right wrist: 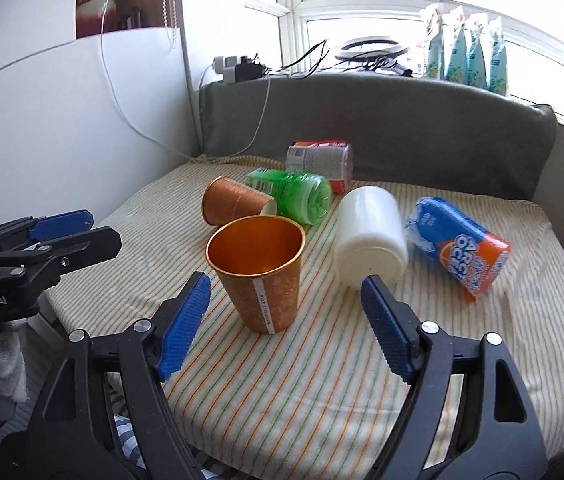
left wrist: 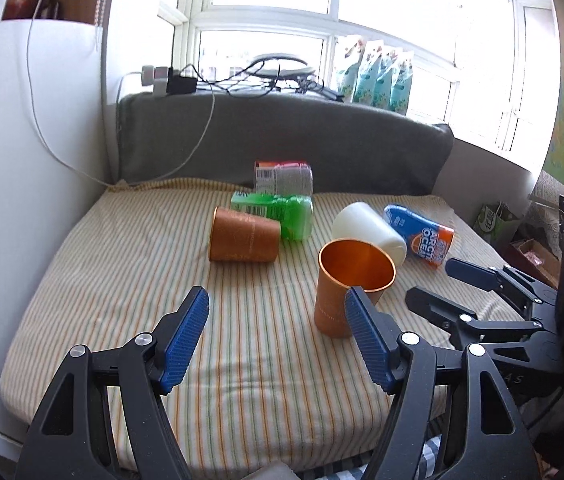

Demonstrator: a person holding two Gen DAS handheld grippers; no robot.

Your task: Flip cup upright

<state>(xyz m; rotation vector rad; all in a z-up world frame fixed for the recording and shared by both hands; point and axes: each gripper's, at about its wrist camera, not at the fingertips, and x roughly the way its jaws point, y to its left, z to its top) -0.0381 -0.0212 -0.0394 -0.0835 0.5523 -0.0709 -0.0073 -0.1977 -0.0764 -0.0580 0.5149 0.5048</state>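
The upright cup (right wrist: 260,274) stands mouth-up on the striped bed (right wrist: 321,380), just ahead of my right claw (right wrist: 285,292) and between its fingers, touching neither; my right claw is spread wide and holds nothing; my left claw (left wrist: 276,312) is likewise apart and empty, the cup just beyond its right finger; a second copper cup (right wrist: 234,200) lies on its side behind, against a green bottle (right wrist: 297,196); a smooth white cup (right wrist: 369,236) lies tipped beside them.
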